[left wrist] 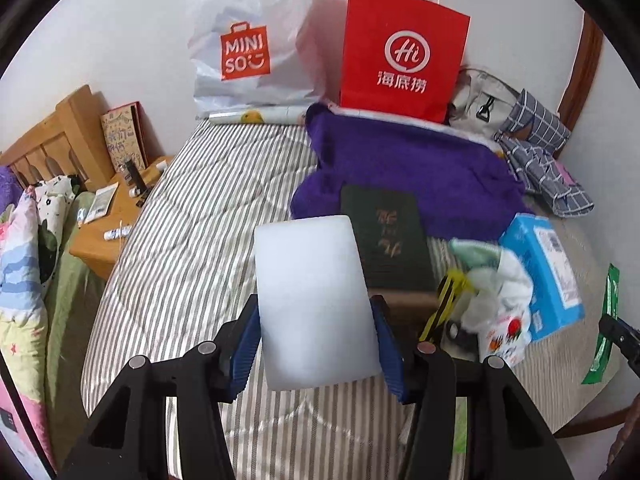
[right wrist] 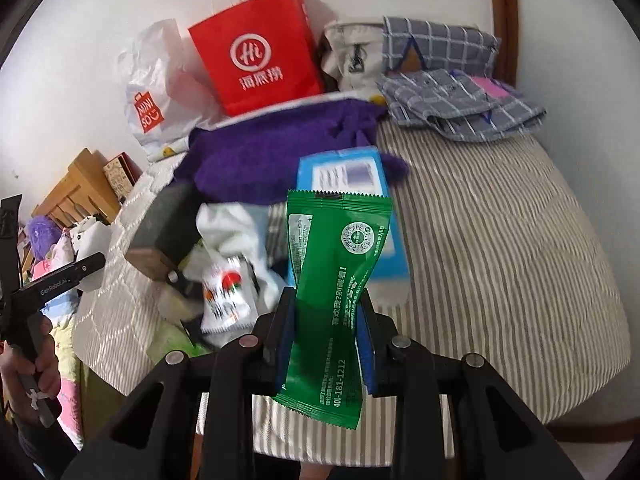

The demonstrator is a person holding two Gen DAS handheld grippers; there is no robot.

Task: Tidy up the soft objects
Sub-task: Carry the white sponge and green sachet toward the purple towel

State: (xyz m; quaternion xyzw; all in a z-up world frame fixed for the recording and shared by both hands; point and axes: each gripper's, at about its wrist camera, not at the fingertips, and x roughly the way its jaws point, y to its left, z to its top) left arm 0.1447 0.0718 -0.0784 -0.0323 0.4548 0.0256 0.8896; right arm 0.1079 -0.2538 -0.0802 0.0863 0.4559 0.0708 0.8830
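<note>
My left gripper [left wrist: 316, 332] is shut on a white foam block [left wrist: 312, 300] and holds it above the striped bed [left wrist: 192, 216]. My right gripper [right wrist: 326, 332] is shut on a green snack packet [right wrist: 336, 280], held upright above the bed's edge; the packet also shows at the right in the left wrist view [left wrist: 606, 328]. On the bed lie a purple fuzzy blanket [left wrist: 404, 172], a dark green book [left wrist: 388, 236], a blue tissue box [left wrist: 548, 268], white cloths with printed fruit [right wrist: 228, 264] and a grey checked cloth [right wrist: 452, 96].
A red paper bag [left wrist: 400, 56] and a white Miniso plastic bag [left wrist: 248, 40] stand against the wall at the back of the bed. A wooden nightstand [left wrist: 108, 216] with small items is at the left. A second bed with patterned quilts [left wrist: 24, 260] lies far left.
</note>
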